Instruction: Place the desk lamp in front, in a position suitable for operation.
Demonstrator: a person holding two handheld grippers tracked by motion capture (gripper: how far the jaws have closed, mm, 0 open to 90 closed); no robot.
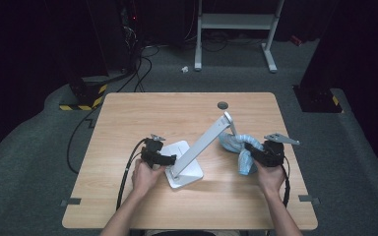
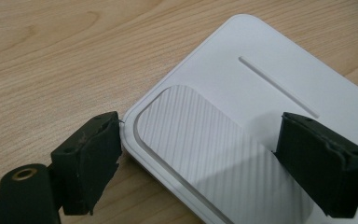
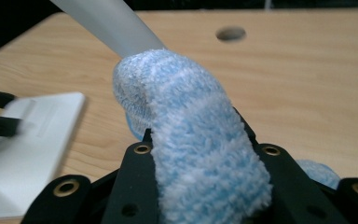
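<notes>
A white stand sits mid-table, with a flat base (image 1: 189,176) and a slanted arm (image 1: 204,141). My left gripper (image 1: 166,159) is at the base's left side. In the left gripper view its jaws stand wide apart over the base (image 2: 251,79): one pad (image 2: 93,154) is against the rim, and the other (image 2: 317,158) is above the plate beside a striped pad (image 2: 191,135). My right gripper (image 1: 250,150) is shut on a fluffy blue and white cloth (image 1: 235,144). In the right gripper view the cloth (image 3: 191,121) bulges past the jaws and meets the arm (image 3: 107,21).
A round cable hole (image 1: 222,105) lies in the wooden table (image 1: 147,108) behind the stand. The base (image 3: 32,135) lies left of the cloth in the right gripper view. Beyond the table, cables and a metal frame (image 1: 236,22) stand on the dark floor.
</notes>
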